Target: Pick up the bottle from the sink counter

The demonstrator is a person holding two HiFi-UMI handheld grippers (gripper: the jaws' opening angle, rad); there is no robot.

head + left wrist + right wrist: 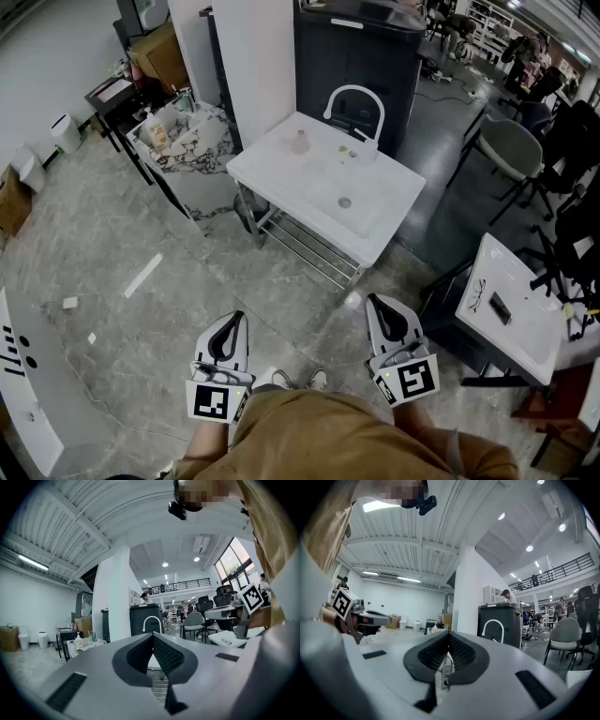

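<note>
Left hand-held gripper (231,320) and right hand-held gripper (374,302) press textured black pads (168,656) together.

Your head camera looks forward and steeply down from above: the left gripper (232,321) and right gripper (380,305) sit at the bottom edge, and the white sink counter (281,164) stands well ahead on the floor. Each gripper camera rides low and level, looking along its own jaws, which fill the foreground. Both face the same way as your head view. All three views share the arched faucet (355,87) and the dark cabinet (347,56) behind it, both small and distant. Each gripper view catches the other gripper at its inner edge.
</note>
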